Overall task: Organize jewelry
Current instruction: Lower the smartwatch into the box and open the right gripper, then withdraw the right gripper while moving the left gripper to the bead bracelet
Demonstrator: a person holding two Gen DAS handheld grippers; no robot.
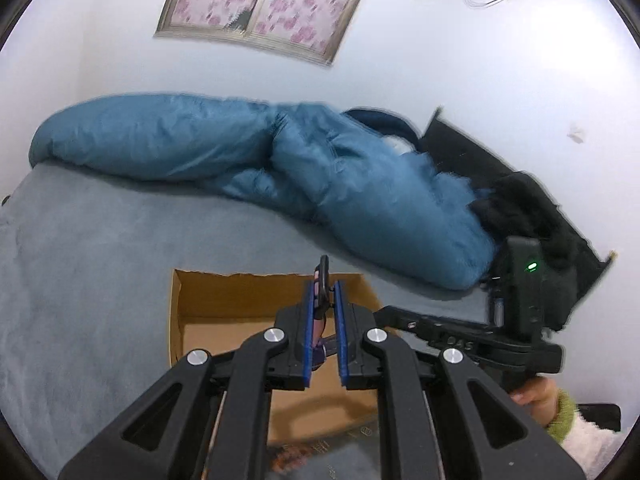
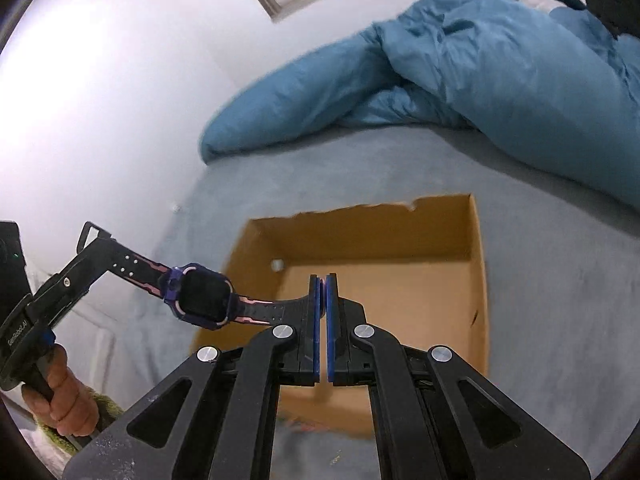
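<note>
Watch | rubbery black-pink strap, squarish face | above cardboard box

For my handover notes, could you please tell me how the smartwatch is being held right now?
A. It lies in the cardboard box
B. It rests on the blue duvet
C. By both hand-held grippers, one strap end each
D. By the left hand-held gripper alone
C: the smartwatch hangs stretched between the left hand-held gripper and the right hand-held gripper, each clamping one strap end, above the cardboard box.

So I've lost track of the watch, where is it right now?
In the right wrist view the watch hangs stretched between the left gripper and right gripper, each pinching a strap end, over the near left corner of the cardboard box.
</note>
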